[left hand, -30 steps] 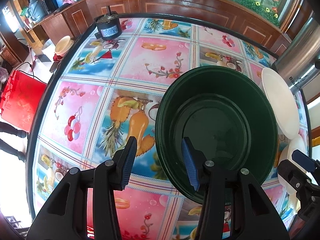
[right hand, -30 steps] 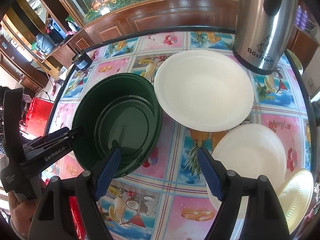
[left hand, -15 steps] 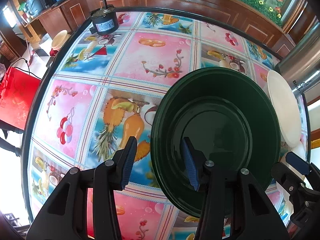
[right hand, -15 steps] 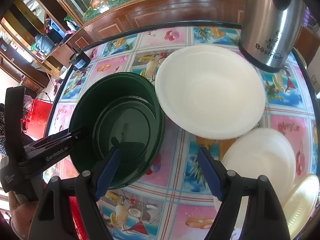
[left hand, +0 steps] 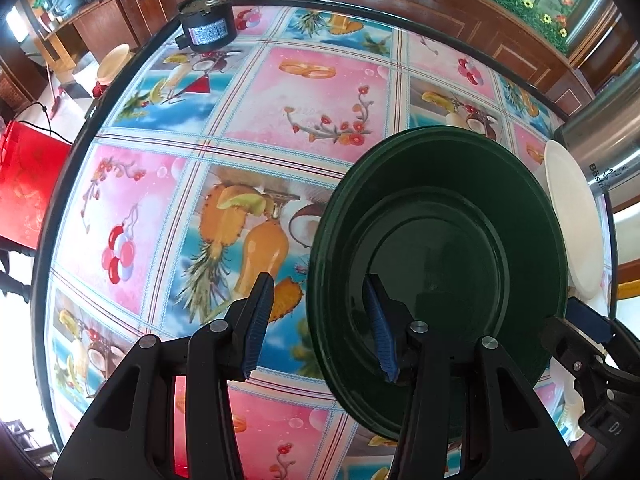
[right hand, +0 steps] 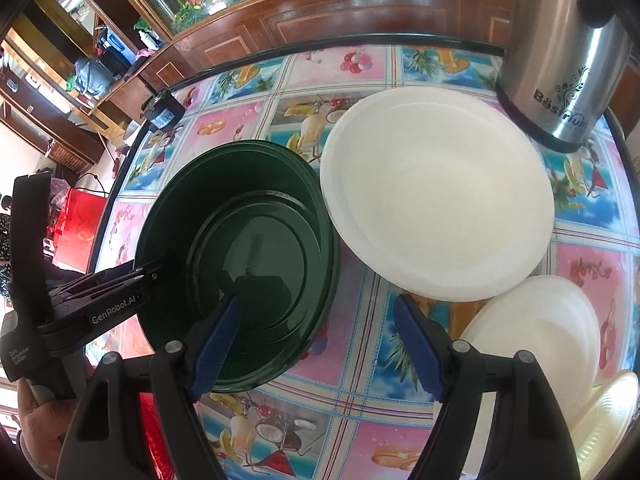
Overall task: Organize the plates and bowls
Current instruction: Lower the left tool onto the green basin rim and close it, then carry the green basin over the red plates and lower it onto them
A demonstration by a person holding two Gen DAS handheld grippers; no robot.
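Note:
A stack of dark green plates (left hand: 440,248) (right hand: 240,248) lies on the fruit-patterned tablecloth. My left gripper (left hand: 318,328) is open, its jaws astride the stack's near-left rim; it also shows in the right wrist view (right hand: 160,268) at the stack's left edge. My right gripper (right hand: 316,344) is open and empty, just right of the green stack's near rim. A large white plate (right hand: 436,196) (left hand: 572,220) lies right of the green stack. A smaller white bowl (right hand: 536,332) sits at the near right.
A steel kettle (right hand: 560,60) (left hand: 604,140) stands at the far right. A black motor (left hand: 206,28) (right hand: 162,110) sits at the table's far left corner. A cream ribbed plate (right hand: 604,420) lies at the near right edge. A red bag (left hand: 28,184) is on the floor left of the table.
Both grippers have shifted slightly; the left one has risen and drawn back a little over the green stack's rim. The plates have not moved.

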